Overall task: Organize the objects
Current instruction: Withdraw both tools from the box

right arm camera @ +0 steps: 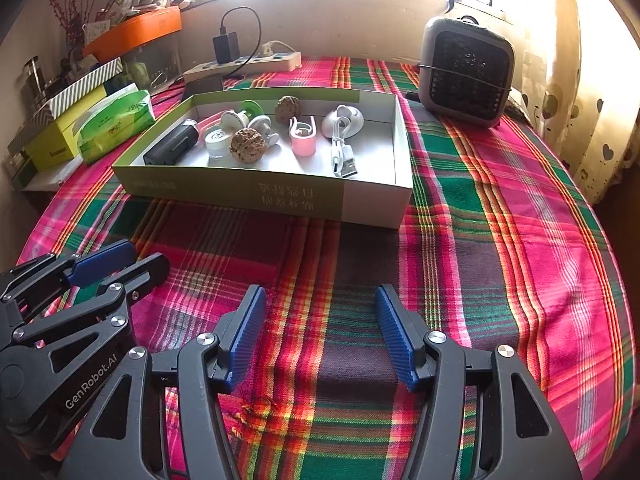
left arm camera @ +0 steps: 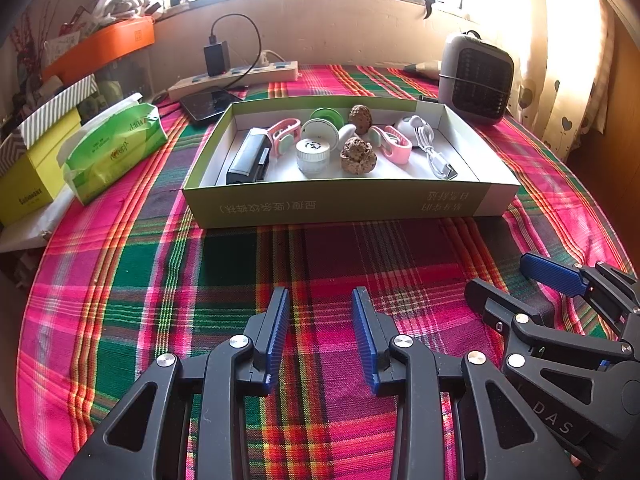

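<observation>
A shallow green and white cardboard box [left arm camera: 340, 204] [right arm camera: 280, 196] lies on the plaid cloth ahead of both grippers. In it are a black device [left arm camera: 248, 158], a small white jar [left arm camera: 313, 155], two walnuts [left arm camera: 358, 156] [right arm camera: 247, 145], pink clips [left arm camera: 394, 144] [right arm camera: 303, 136], a green disc [left arm camera: 328, 116], white round pieces and a white USB cable [left arm camera: 436, 152] [right arm camera: 342, 156]. My left gripper [left arm camera: 321, 300] is open and empty above the cloth, short of the box. My right gripper [right arm camera: 320, 300] is open and empty beside it, to the right.
A grey desk fan [left arm camera: 476, 78] [right arm camera: 466, 68] stands at the back right. A green tissue pack [left arm camera: 116, 148] and a yellow box [left arm camera: 32, 172] lie left of the box. A power strip [left arm camera: 240, 76], a phone [left arm camera: 210, 102] and an orange tray [left arm camera: 100, 48] are behind.
</observation>
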Demonstrator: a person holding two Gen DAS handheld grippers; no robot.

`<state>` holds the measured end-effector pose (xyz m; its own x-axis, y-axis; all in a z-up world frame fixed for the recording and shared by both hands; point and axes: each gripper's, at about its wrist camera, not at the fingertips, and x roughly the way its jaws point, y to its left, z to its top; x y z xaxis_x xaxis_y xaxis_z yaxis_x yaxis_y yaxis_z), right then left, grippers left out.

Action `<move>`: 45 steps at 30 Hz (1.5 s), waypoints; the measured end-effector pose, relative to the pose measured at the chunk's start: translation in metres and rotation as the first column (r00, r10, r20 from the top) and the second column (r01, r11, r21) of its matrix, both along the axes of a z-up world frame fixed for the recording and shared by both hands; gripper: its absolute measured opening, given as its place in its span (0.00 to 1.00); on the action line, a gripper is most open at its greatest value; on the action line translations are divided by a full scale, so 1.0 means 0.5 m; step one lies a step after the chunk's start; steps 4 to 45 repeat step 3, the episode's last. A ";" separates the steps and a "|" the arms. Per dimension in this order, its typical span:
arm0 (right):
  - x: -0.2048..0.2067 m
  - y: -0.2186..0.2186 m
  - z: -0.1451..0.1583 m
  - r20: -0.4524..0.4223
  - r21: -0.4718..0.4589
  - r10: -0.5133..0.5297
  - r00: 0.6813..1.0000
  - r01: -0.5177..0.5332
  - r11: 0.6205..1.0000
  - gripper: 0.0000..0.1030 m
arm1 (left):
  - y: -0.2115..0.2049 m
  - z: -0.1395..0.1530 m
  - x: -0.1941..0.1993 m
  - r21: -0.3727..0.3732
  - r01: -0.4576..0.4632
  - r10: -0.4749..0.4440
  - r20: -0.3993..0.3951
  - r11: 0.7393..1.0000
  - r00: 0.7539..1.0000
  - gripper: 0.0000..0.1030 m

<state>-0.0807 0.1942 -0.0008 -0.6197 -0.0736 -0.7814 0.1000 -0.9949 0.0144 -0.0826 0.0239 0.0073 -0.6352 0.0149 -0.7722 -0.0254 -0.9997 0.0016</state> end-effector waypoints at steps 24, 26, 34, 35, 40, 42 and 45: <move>0.000 0.000 0.000 0.000 0.000 0.000 1.000 0.000 1.000 0.56 | 0.001 0.000 0.000 0.000 0.000 0.000 0.000 1.000 1.000 0.30; 0.000 0.000 0.000 0.000 0.000 0.000 1.000 0.000 1.000 0.56 | 0.001 0.000 0.000 0.000 0.000 0.000 0.000 1.000 1.000 0.30; 0.000 0.000 0.000 0.000 0.000 0.000 1.000 0.000 1.000 0.56 | 0.001 0.000 0.000 0.000 0.000 0.000 0.000 1.000 1.000 0.30; 0.000 0.000 0.000 0.000 0.000 0.000 1.000 0.000 1.000 0.56 | 0.001 0.000 0.000 0.000 0.000 0.000 0.000 1.000 1.000 0.30; 0.000 0.000 0.000 0.000 0.000 0.000 1.000 0.000 1.000 0.56 | 0.001 0.000 0.000 0.000 0.000 0.000 0.000 1.000 1.000 0.30; 0.000 0.000 0.000 0.000 0.000 0.000 1.000 0.000 1.000 0.56 | 0.001 0.000 0.000 0.000 0.000 0.000 0.000 1.000 1.000 0.30; 0.000 0.000 0.000 0.000 0.000 0.000 1.000 0.000 1.000 0.56 | 0.001 0.000 0.000 0.000 0.000 0.000 0.000 1.000 1.000 0.30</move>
